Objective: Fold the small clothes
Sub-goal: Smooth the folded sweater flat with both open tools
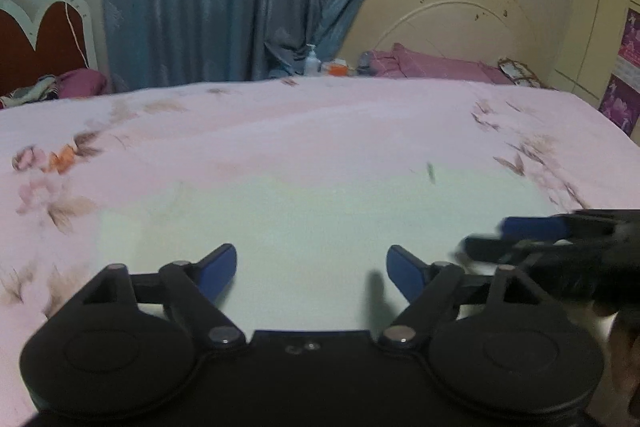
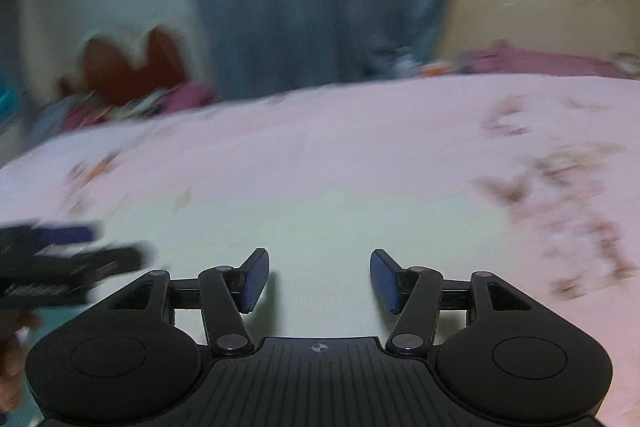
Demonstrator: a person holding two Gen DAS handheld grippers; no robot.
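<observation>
Left wrist: pale garment point(image 1: 320, 227) beneath spread gripper point(image 1: 311, 269).

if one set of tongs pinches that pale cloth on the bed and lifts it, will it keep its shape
Probably not. The pale cloth lies flat against the pink bedsheet, so it looks thin, likely floppy and light. It would probably drape from the open left tongs.

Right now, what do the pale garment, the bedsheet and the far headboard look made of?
Pale garment: soft matte cloth, probably cotton; lies flat, no sheen. Bedsheet: pink printed woven fabric, floral pattern, faint ridges. Headboard: cream painted wood or board, apparently; dark chips in the glossy coat.
</observation>
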